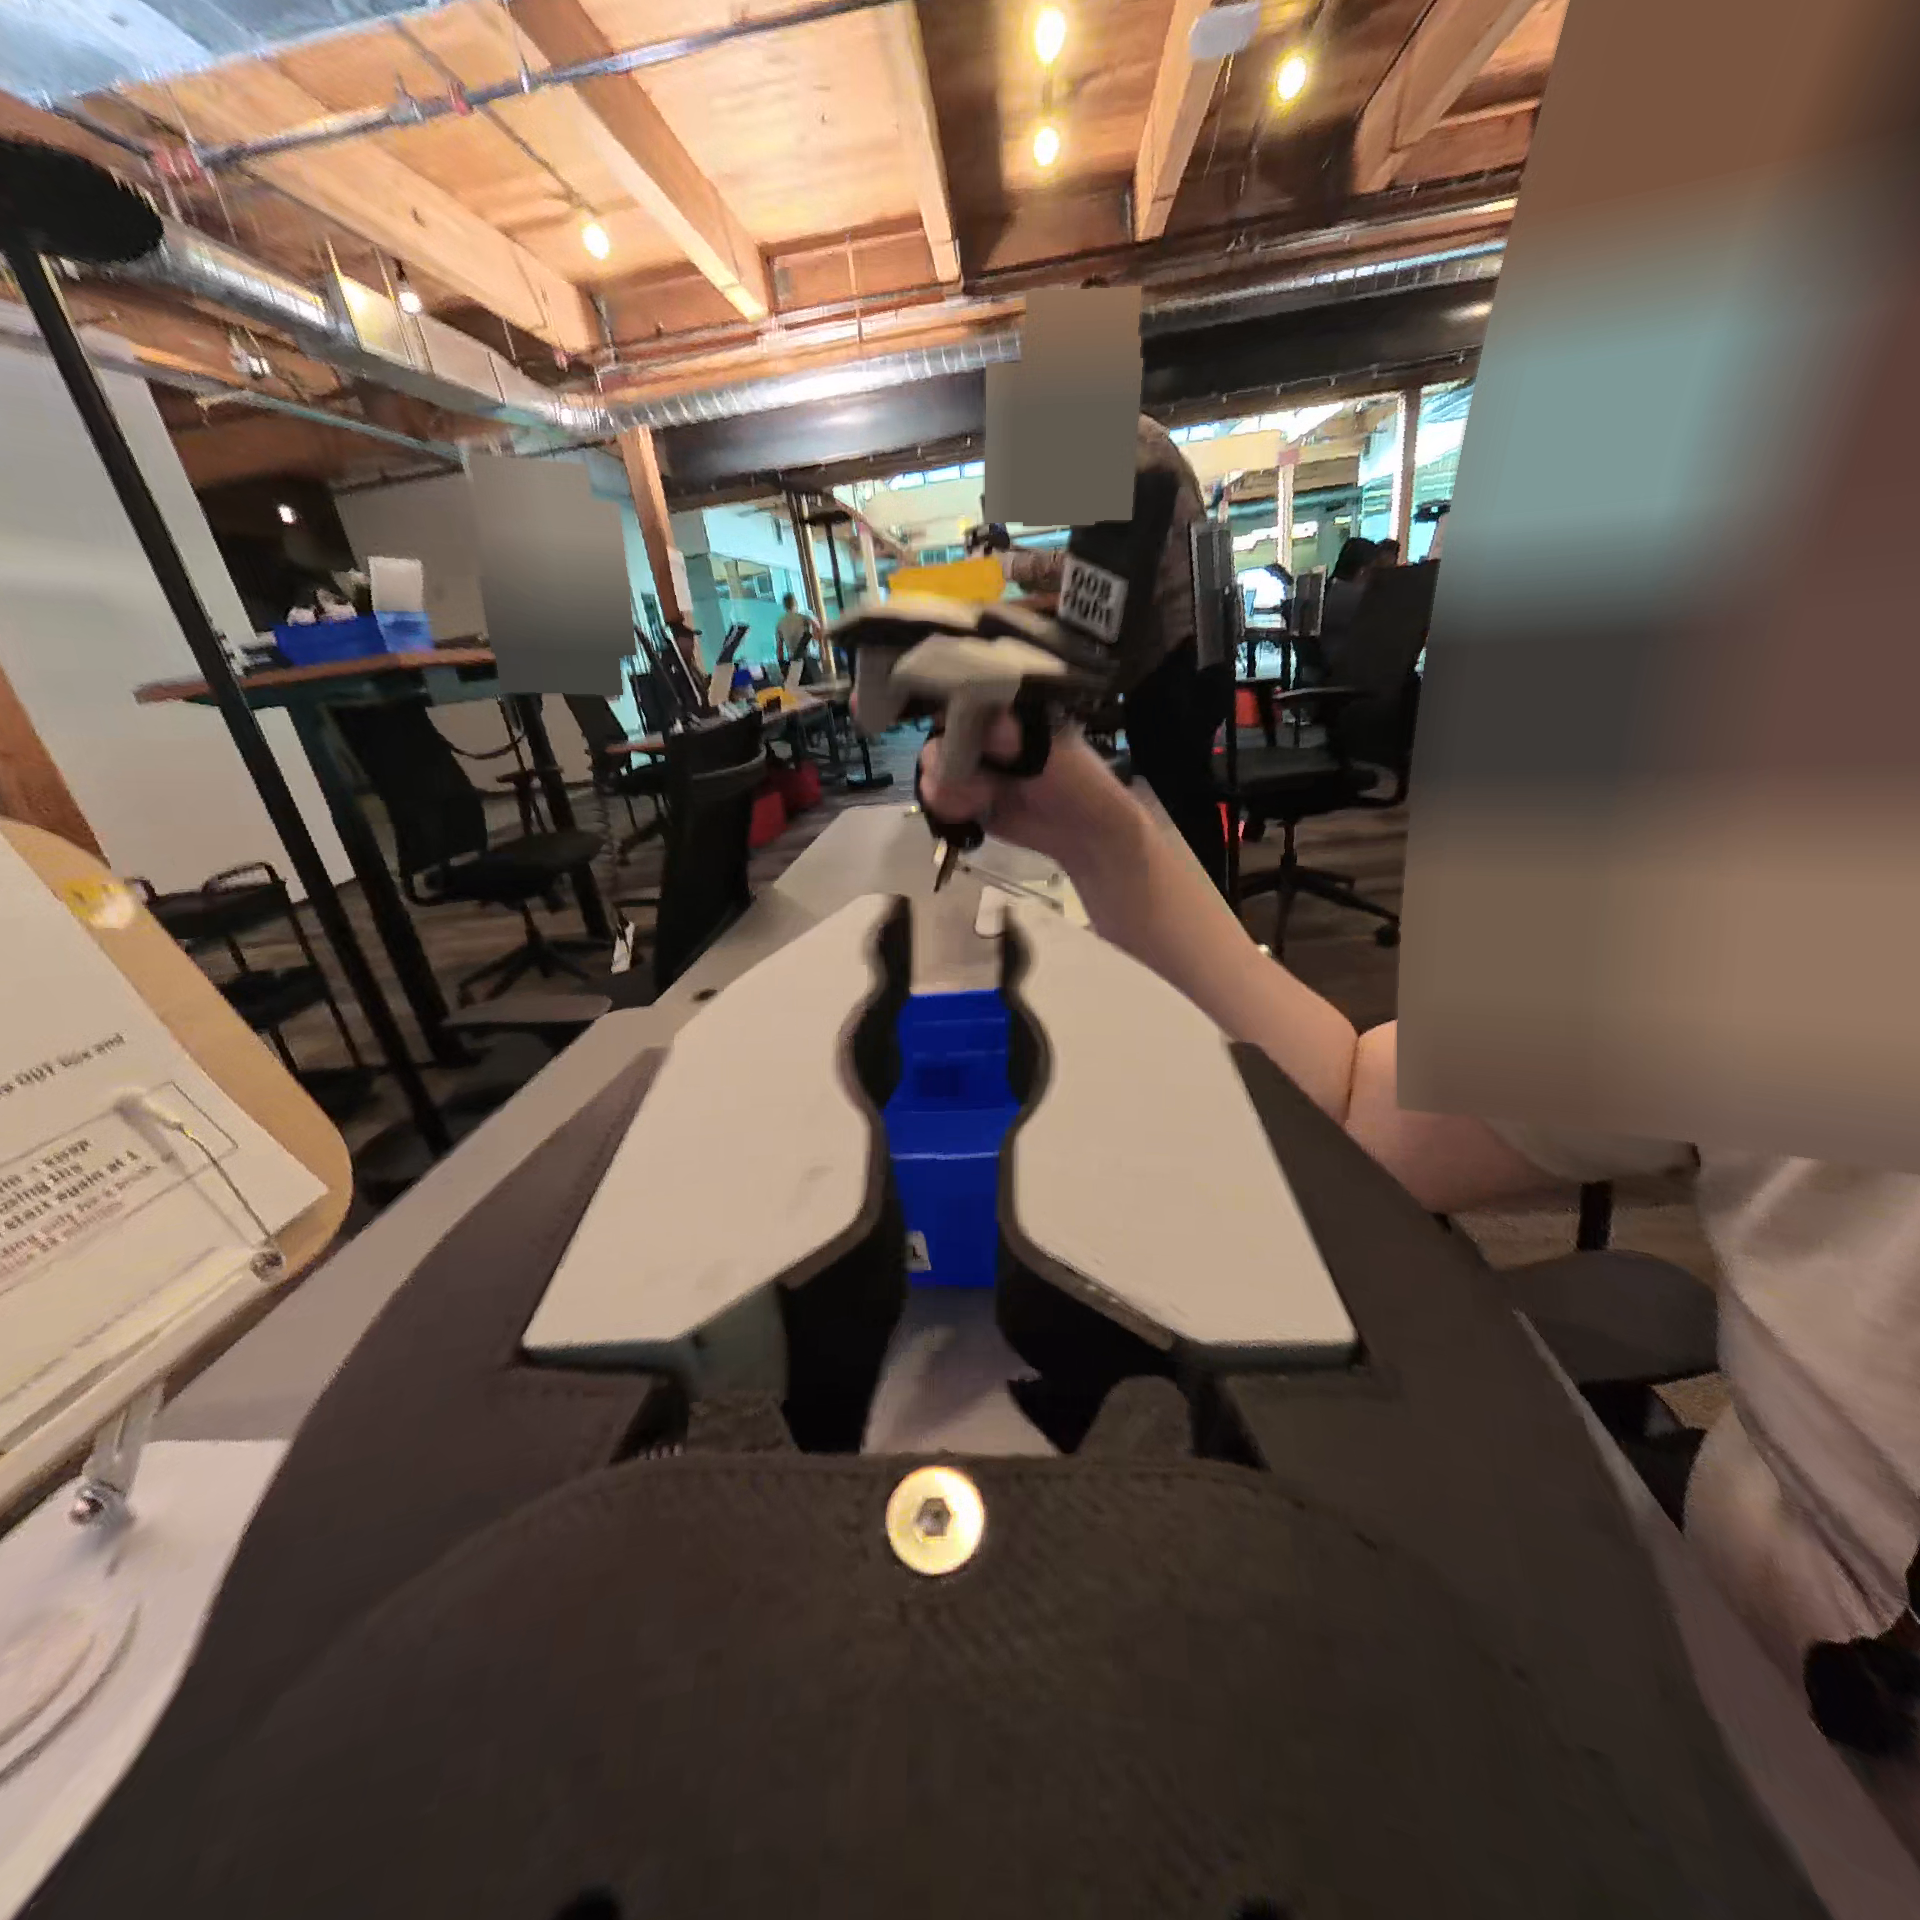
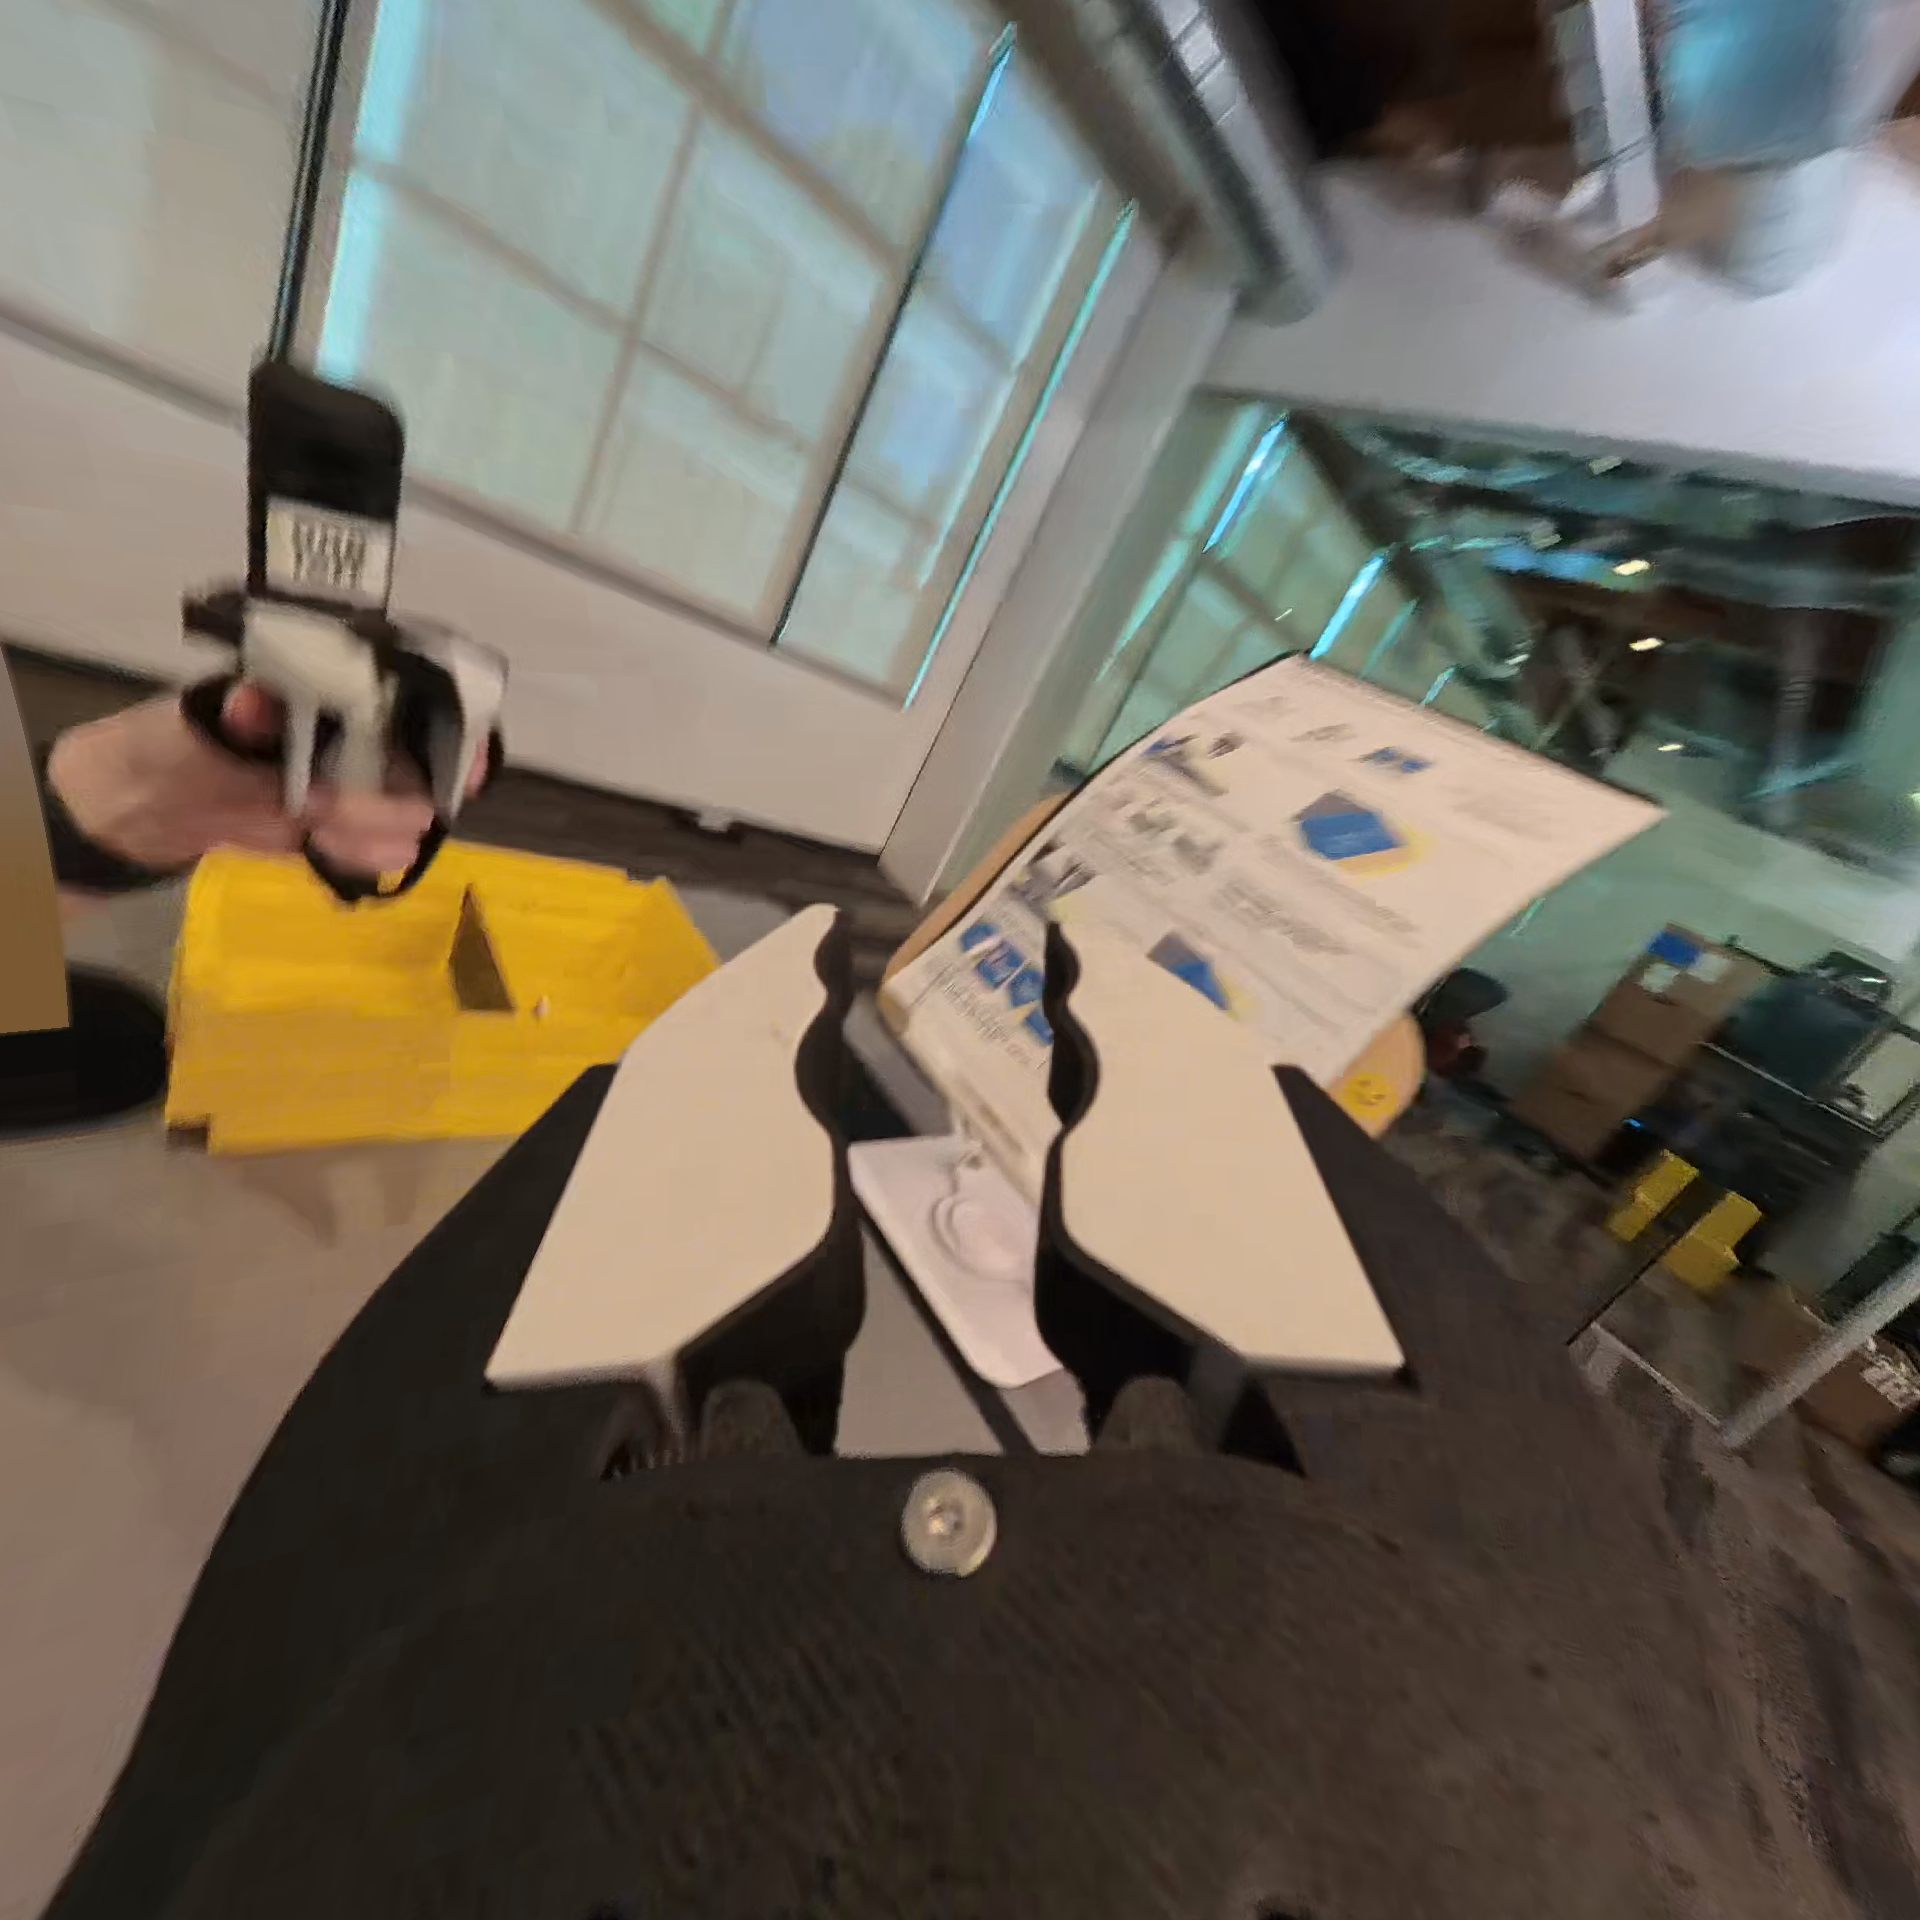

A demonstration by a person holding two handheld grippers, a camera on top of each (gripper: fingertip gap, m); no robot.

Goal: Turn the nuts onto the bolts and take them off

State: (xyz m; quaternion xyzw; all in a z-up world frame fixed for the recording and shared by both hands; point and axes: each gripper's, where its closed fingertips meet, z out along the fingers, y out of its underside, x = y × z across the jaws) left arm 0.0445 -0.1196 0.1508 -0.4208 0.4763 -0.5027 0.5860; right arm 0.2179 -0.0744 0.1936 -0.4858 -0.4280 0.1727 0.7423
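Note:
No nut or bolt shows clearly in either view. My left gripper is narrowly open and empty, held above the grey table and pointing over a blue bin. My right gripper is open and empty, tilted, above the table. A hand holds the right gripper up in the air beyond the blue bin. The left gripper also shows in the right wrist view, held by a hand above a yellow bin. Both views are motion-blurred.
A printed poster board on a stand with a white base plate stands on the table; it also shows at the left of the left wrist view. Office chairs and desks lie beyond. A person's arm reaches in from the right. Left tips to right tips: about 20 centimeters.

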